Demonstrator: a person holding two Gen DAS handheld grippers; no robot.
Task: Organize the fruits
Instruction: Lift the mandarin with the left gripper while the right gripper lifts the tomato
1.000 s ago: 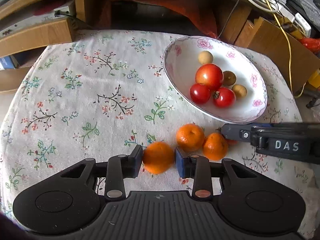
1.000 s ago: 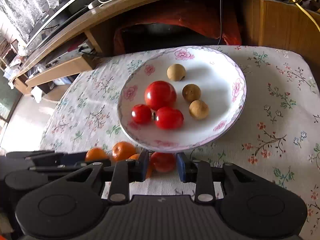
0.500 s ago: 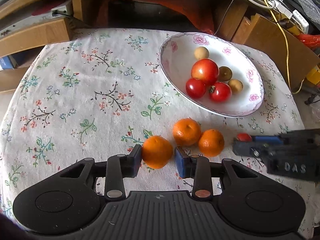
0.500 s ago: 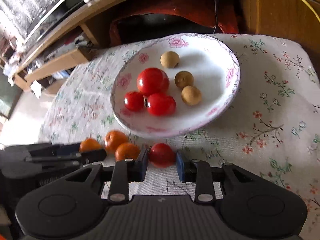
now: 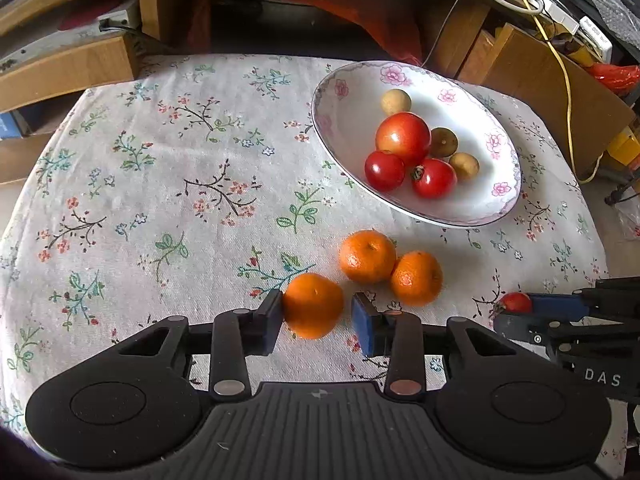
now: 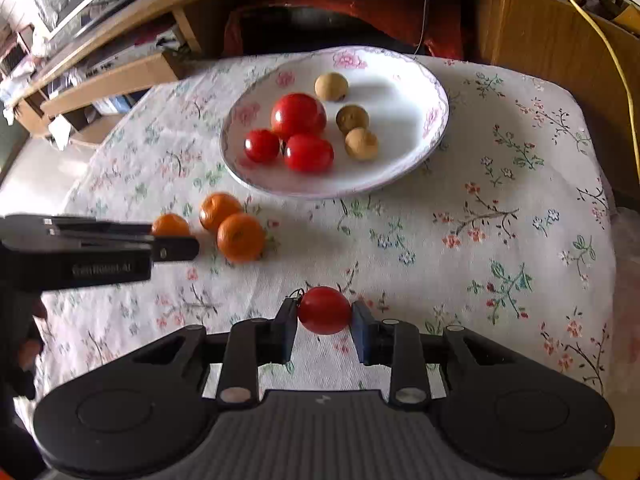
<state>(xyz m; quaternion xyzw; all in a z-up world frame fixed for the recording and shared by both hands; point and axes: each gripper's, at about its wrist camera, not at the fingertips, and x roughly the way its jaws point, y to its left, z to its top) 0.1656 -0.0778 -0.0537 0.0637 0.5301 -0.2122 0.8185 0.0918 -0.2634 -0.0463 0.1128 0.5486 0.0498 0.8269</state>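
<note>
**Left wrist view: mandarin between the pads; right wrist view: tomato pinched**

Left wrist view: the left gripper (image 5: 316, 316) has a mandarin (image 5: 313, 305) between its two pads. The left pad touches the fruit; a thin gap shows beside the right pad, so I cannot tell whether the grip is firm or just released. Two more mandarins (image 5: 367, 256) (image 5: 416, 278) lie touching each other on the floral tablecloth (image 5: 168, 184), just beyond the gripper and to its right. Farther back and to the right sits a white flower-rimmed bowl (image 5: 472, 208); in it are one large tomato (image 5: 403, 138), two smaller tomatoes (image 5: 384, 171) (image 5: 434, 178) and three small brown round fruits (image 5: 395, 101) (image 5: 443, 142) (image 5: 464, 166). At the right edge the right gripper (image 5: 520, 308) reaches in from the side with a small red tomato (image 5: 515, 303) at its tip.

Right wrist view: the right gripper (image 6: 325, 318) is clamped on the small red tomato (image 6: 324, 310), both pads pressing its sides, and holds it above the tablecloth (image 6: 480, 240), nearer the camera than the bowl (image 6: 400, 176) and well apart from it. The bowl holds the same three tomatoes and three brown fruits. To the left, the left gripper (image 6: 172, 240) comes in from the side, its mandarin (image 6: 170, 225) partly hidden behind the fingers; the other two mandarins (image 6: 220, 211) (image 6: 241, 237) lie just beside it.
</note>
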